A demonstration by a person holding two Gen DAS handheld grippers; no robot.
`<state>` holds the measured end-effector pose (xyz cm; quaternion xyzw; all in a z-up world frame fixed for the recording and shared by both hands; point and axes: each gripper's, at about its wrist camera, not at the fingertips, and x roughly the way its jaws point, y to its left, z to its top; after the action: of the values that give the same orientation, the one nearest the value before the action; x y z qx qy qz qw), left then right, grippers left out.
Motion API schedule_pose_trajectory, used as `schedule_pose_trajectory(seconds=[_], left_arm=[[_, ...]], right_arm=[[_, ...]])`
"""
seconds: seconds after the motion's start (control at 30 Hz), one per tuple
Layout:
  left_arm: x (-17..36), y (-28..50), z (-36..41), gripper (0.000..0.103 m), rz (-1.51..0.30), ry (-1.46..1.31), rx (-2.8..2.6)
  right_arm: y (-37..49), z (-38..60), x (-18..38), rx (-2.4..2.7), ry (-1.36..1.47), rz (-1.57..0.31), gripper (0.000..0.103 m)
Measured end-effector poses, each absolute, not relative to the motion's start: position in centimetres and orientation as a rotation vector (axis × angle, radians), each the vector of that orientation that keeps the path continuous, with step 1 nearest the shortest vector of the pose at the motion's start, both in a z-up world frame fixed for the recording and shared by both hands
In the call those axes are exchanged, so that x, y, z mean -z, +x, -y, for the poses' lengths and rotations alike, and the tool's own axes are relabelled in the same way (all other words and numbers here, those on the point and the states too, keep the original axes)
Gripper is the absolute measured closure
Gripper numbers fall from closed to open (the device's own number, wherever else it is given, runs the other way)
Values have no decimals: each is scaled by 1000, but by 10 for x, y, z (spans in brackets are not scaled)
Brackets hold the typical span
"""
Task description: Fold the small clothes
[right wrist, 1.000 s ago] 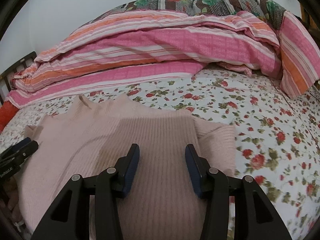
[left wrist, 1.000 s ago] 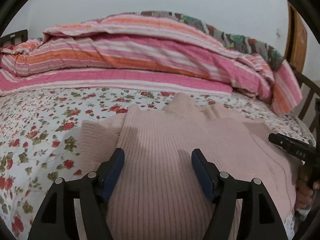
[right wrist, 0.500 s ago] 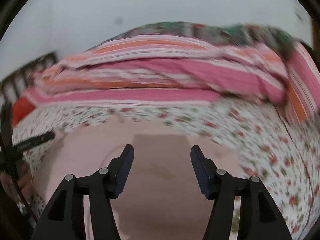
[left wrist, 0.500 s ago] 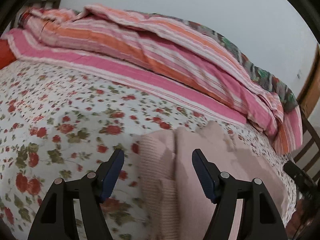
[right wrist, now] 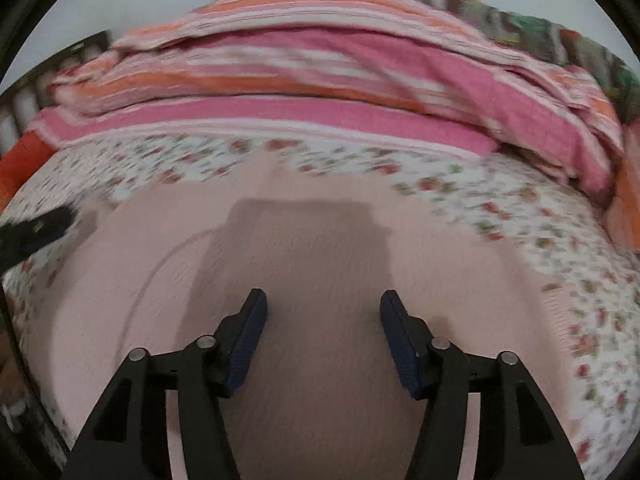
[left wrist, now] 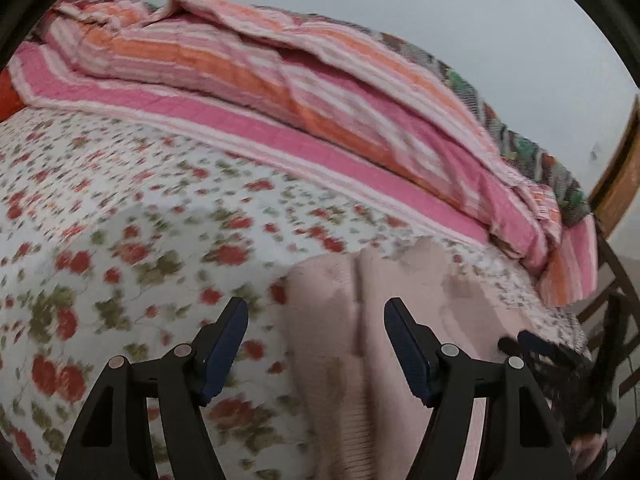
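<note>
Left tool (left wrist: 316,340): jaws held well apart, nothing gripped, hovering over the left edge of a pale pink ribbed sweater (left wrist: 404,332) where a folded sleeve lies along the body; left finger over the floral bedsheet (left wrist: 120,208), right finger over the knit. Seen again at the left edge of the right wrist view as a dark blurred tip (right wrist: 38,226). Right tool (right wrist: 323,338): jaws also apart and empty, just closing a little after opening, with only the sweater's flat fabric (right wrist: 304,248) below and no pad pressing on it; a squarish shadow on the knit ahead of the fingers. Visible too at the lower right of the left wrist view as a dark blurred shape (left wrist: 548,350). Sweater spread flat on the bed in the lower middle of both views, neck end toward the top. Beyond it, more rose-printed sheet, then a bunched pink, orange and white striped quilt (right wrist: 340,80) across the upper half, a darker patterned blanket (left wrist: 532,152) behind it, and a pale wall (left wrist: 440,4). Both views motion-blurred.
</note>
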<state>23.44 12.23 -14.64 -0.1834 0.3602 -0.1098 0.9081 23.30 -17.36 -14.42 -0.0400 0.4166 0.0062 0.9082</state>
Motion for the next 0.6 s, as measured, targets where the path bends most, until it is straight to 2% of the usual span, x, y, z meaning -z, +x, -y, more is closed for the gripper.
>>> schedule_pose_trajectory(seconds=[0.2,0.4,0.47,0.6], left_arm=[[135,245,-86,35,-708,-274,304],[145,259,-73,43,-748,-226,270],[152,266,-72,56,-777,-217,251],[159,276,-72,58,-812,-225,257]], right_arm=[[235,264,127,57,38,-805,46],[233,310,143,5,156,-804,46],[234,315,149,-23,183,-822,46],[234,316,152,-88,215,-826,47]])
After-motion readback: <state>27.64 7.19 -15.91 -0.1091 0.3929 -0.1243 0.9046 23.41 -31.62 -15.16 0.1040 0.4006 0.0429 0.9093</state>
